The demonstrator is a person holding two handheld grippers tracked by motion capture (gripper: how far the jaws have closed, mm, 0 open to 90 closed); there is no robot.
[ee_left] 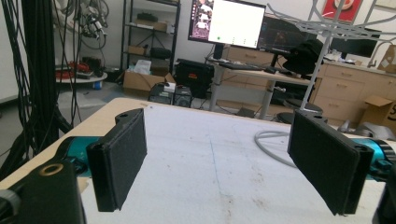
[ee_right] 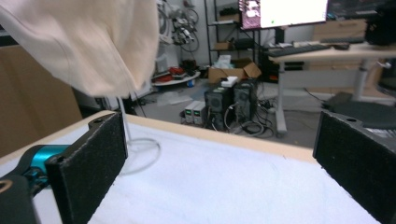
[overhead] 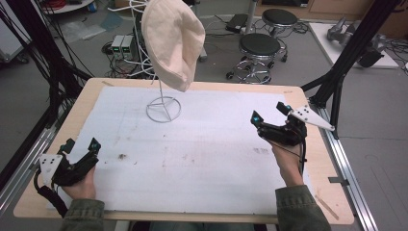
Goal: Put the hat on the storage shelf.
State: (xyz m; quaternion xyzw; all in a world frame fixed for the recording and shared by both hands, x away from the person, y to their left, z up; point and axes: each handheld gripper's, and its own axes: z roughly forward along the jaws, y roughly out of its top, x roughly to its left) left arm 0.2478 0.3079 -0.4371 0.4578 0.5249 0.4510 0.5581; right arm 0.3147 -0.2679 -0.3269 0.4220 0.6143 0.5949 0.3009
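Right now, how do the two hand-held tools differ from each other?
The left tool sits at the table's near left corner, far from the hat stand; the right tool is farther forward, closer to it. The left tool's grey plate points toward the person; the right's points outward. Both gape open, empty.

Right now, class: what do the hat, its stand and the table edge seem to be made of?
Hat: soft cream cloth, matte, with folds and a stitched brim.
Stand: thin bent wire, pale and smooth, probably coated metal.
Table edge: light wood, perhaps plywood, with a flat finish.

A cream hat [overhead: 171, 41] hangs on a wire stand [overhead: 163, 109] on the white-covered table [overhead: 202, 159].
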